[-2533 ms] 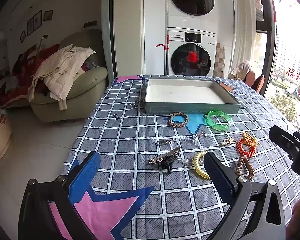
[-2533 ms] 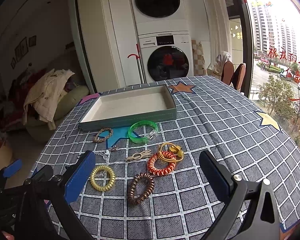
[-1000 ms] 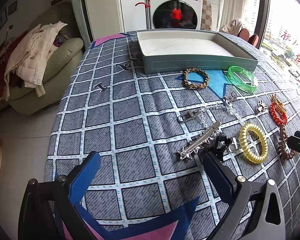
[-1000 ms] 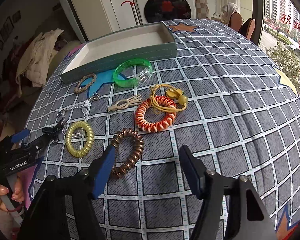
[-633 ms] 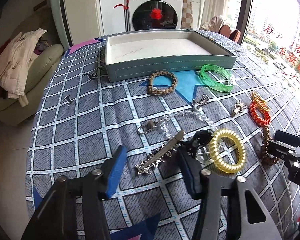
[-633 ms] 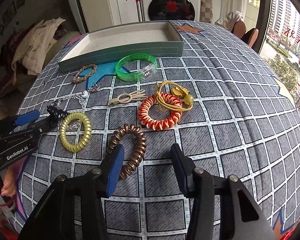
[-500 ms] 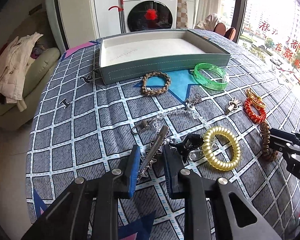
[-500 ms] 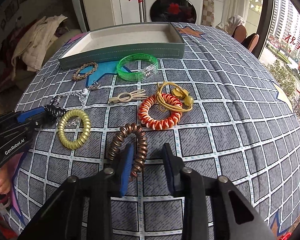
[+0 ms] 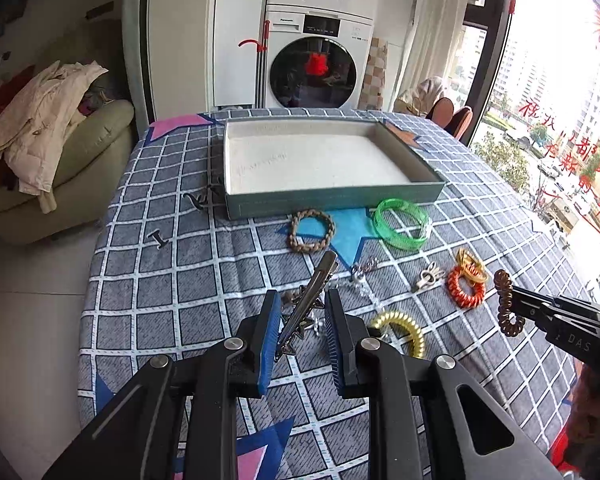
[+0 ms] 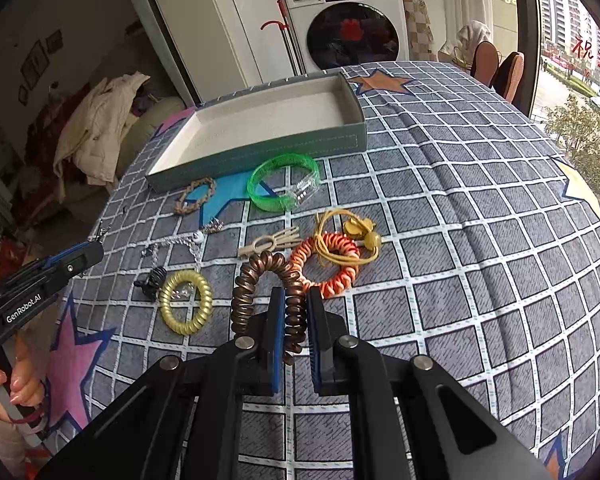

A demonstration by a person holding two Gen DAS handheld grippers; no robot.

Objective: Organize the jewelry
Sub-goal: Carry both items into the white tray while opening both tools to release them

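My left gripper (image 9: pixel 300 320) is shut on a silver star hair clip (image 9: pixel 308 300) and holds it above the tablecloth. My right gripper (image 10: pixel 294 324) is shut on a brown spiral hair tie (image 10: pixel 276 280), lifted off the cloth; it also shows in the left wrist view (image 9: pixel 506 304). A teal tray (image 9: pixel 328 198) with a white lining stands at the far side, nothing in it. On the cloth lie a green bangle (image 10: pixel 282 186), a braided bracelet (image 10: pixel 194 196), an orange spiral tie (image 10: pixel 328 268), a yellow spiral tie (image 10: pixel 186 302) and a silver chain (image 10: pixel 176 242).
A beige clip (image 10: pixel 270 242), a yellow cord tie (image 10: pixel 352 236) and a black claw clip (image 10: pixel 150 280) lie among the jewelry. A sofa with clothes (image 9: pixel 48 152) stands left of the table. A washer (image 9: pixel 312 64) stands behind. The table edge (image 9: pixel 88 280) is near on the left.
Both grippers closed, the left on the silver hair clip and the right on the brown spiral tie, and both have lifted their items off the cloth.
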